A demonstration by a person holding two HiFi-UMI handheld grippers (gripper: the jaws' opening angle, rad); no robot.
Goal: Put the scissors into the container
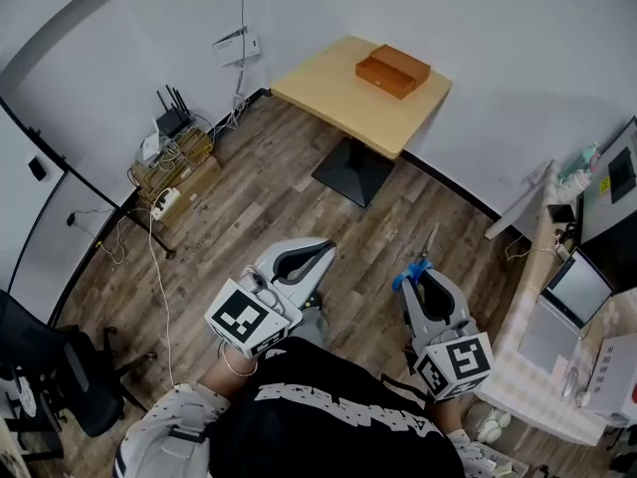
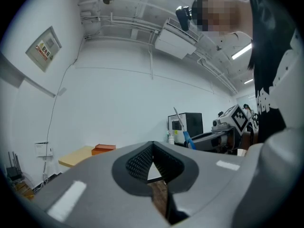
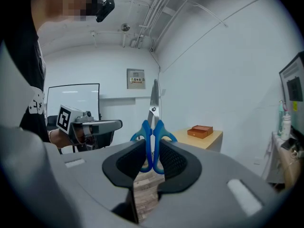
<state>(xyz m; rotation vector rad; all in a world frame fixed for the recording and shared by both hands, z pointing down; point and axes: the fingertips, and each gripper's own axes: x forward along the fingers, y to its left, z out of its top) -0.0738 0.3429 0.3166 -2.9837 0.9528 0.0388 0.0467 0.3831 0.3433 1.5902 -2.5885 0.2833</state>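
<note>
Between right tongs (image 3: pixel 152 147) — scissors (image 3: pixel 154 99), clamped, blades up.

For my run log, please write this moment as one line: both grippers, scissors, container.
right gripper: shut on scissors, blades up | left gripper: shut, empty | container: on table ahead, scissors not in

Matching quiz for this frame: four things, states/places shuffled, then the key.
Things:
1. scissors
2. left gripper
3. orange-brown box
4. router

States or places:
A. on the wooden table
B. jaws shut, nothing between them
C. blue handles clamped in the right gripper, blades pointing out past the jaws
D. on cardboard boxes by the wall

Pairs: 1-C, 2-B, 3-A, 4-D
</note>
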